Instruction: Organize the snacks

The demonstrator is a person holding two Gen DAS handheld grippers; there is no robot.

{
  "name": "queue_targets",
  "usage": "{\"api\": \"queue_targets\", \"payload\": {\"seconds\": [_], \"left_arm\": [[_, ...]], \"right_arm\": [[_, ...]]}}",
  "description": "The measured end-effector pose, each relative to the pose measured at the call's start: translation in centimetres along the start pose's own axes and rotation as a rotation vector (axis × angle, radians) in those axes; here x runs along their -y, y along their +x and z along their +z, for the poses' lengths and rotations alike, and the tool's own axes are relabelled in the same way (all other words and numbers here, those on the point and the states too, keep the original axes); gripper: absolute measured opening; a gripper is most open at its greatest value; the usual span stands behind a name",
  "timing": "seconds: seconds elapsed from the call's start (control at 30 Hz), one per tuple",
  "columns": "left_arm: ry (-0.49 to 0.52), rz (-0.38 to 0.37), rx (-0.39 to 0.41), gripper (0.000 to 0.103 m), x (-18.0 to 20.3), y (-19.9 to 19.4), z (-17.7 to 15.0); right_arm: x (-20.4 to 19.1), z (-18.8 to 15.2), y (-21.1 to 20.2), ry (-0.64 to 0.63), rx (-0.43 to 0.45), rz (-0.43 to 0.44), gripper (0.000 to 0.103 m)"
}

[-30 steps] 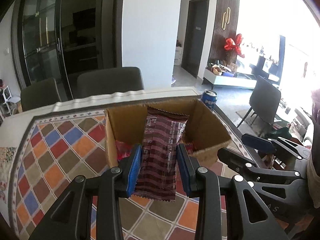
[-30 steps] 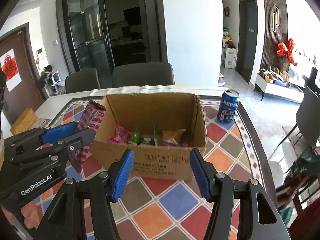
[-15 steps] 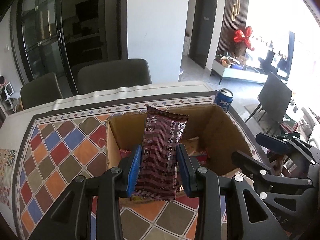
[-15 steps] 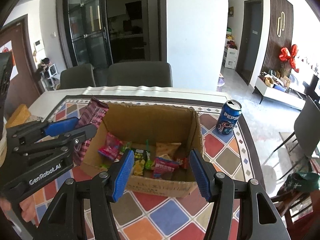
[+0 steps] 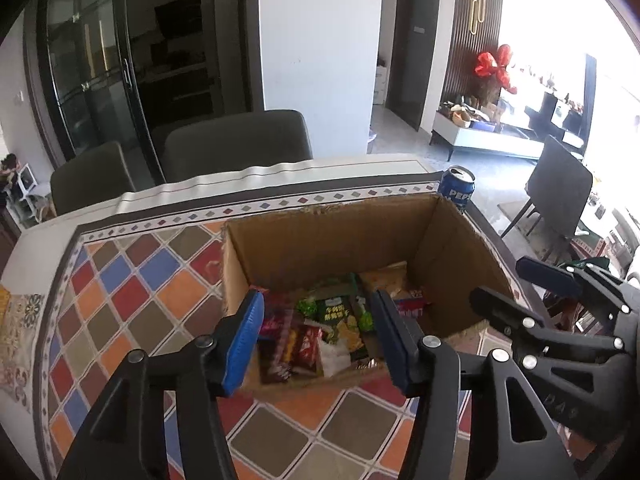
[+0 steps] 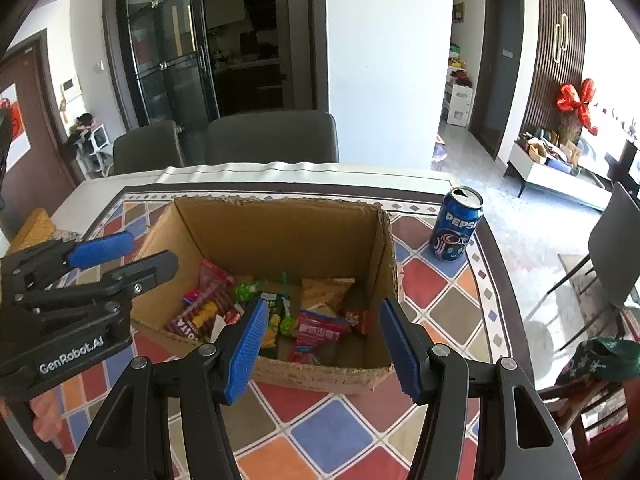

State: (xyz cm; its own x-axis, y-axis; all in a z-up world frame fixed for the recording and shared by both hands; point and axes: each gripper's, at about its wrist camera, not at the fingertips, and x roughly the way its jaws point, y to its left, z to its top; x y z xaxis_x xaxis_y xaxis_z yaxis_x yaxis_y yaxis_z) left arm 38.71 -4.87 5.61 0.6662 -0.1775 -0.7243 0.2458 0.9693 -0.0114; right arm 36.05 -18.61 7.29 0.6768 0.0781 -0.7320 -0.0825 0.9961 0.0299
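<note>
In the right wrist view, the left gripper (image 6: 120,254) enters from the left edge, its fingers spread and holding nothing, just beside the left wall of the cardboard box (image 6: 280,232). The box stands open at frame centre on the patterned tablecloth (image 6: 332,436). Inside it lie the snacks: a dark red wafer pack (image 6: 196,316) at lower left, a green chip packet (image 6: 276,316) in the middle, a red packet (image 6: 320,330) to its right. The right gripper (image 6: 324,344) fills the lower centre, its blue pads apart with nothing between them. A Pepsi can (image 6: 456,224) stands upright at right of the box, apart from it. In the left wrist view, the box (image 5: 352,236) sits at centre.
</note>
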Motion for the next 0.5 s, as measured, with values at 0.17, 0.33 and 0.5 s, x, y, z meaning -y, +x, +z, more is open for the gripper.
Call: {"api": "queue_targets", "payload": {"seconds": [0.17,0.33,0.5], "left_arm": [[-0.006,0.012,0.035,0.069,0.0,-2.5,-1.8],[-0.021,0.049,0.065,0.079,0.2,-5.0,-3.3],[-0.012,0.092,0.124,0.087,0.8,-8.1,-5.2]], "right_arm": [[-0.2,-0.9,-1.6,0.009,0.016,0.021,0.059],[-0.7,-2.0,-3.9,0.006,0.047,0.032,0.062],[-0.8,-3.2,-6.1,-0.004,0.093,0.015,0.067]]}}
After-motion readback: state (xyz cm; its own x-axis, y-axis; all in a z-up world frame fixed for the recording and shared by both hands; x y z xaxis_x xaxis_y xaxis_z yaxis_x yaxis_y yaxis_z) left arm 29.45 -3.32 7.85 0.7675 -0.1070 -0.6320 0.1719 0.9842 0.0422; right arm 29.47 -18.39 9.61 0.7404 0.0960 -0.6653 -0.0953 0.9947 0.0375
